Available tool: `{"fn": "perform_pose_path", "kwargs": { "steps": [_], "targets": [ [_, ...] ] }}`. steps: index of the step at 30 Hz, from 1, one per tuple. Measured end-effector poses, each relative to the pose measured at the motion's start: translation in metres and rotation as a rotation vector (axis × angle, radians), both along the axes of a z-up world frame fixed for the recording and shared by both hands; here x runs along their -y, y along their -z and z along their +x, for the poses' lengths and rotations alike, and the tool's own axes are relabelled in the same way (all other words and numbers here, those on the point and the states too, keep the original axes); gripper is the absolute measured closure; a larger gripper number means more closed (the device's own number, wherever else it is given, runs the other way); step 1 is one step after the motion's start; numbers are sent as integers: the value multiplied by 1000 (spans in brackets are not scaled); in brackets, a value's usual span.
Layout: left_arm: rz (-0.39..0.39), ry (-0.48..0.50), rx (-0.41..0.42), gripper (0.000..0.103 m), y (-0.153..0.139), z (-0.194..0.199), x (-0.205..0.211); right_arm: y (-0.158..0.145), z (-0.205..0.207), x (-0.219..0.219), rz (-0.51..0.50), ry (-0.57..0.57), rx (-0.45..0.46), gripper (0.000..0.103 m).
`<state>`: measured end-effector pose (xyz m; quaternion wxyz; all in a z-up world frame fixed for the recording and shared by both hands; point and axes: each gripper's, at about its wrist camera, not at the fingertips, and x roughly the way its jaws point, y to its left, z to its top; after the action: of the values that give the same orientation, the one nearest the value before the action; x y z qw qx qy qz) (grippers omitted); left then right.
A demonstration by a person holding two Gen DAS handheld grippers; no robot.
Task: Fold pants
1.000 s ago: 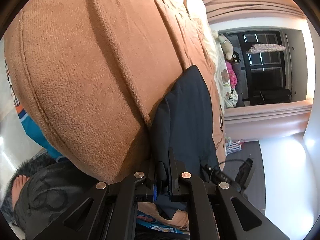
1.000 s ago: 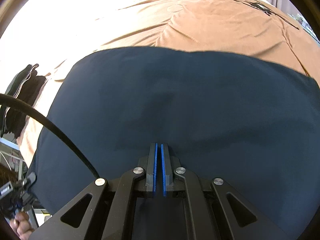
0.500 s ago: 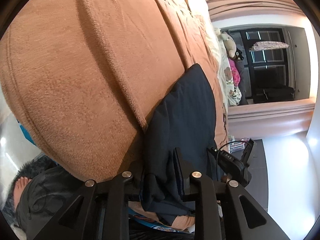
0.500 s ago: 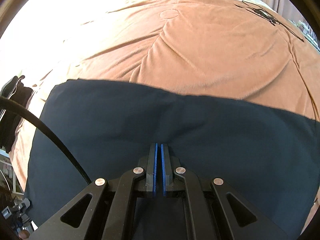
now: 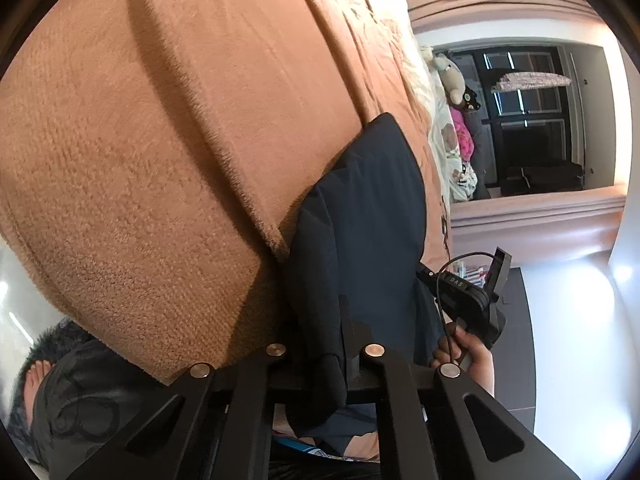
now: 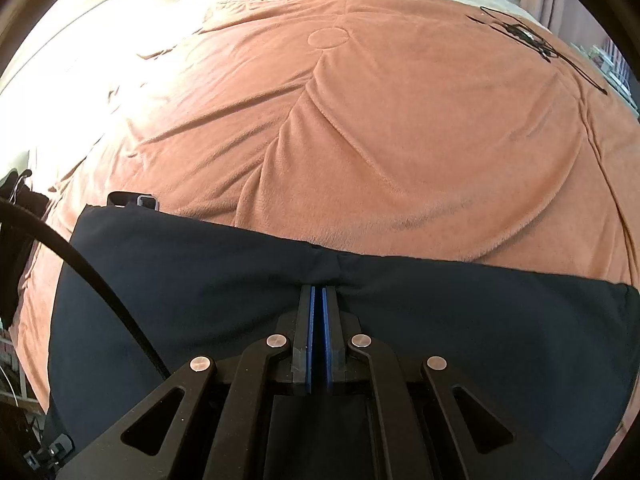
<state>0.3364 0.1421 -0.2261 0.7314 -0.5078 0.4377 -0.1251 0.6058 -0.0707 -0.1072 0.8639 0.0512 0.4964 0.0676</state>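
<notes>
The only legible lettering is "DAS", in small pale capitals on the black body of the right gripper (image 5: 466, 294), seen from the left wrist view at about four o'clock. A dark scribbled motif on the brown blanket (image 6: 360, 120), at about one o'clock in the right wrist view, may be a drawing rather than writing; it cannot be read.

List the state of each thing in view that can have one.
pants: folded over, lying flat on the blanket, edge pinched
blanket: spread out, creased
left gripper: closing, pants fabric between its jaws
right gripper: shut on the pants' edge
</notes>
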Motion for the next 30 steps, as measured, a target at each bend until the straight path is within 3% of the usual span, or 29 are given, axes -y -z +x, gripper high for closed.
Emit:
{"fn": "perform_pose_path", "kwargs": {
  "steps": [5, 19, 30],
  "targets": [
    [-1, 11, 29, 96, -9, 2, -1, -4, -11, -3, 7, -18, -14, 102],
    [37, 41, 122, 96, -50, 5, 14, 1, -118, 1, 120, -51, -9, 102],
    [91, 93, 199, 97, -90, 18, 38, 8, -165, 23, 265, -8, 3, 102]
  ]
}}
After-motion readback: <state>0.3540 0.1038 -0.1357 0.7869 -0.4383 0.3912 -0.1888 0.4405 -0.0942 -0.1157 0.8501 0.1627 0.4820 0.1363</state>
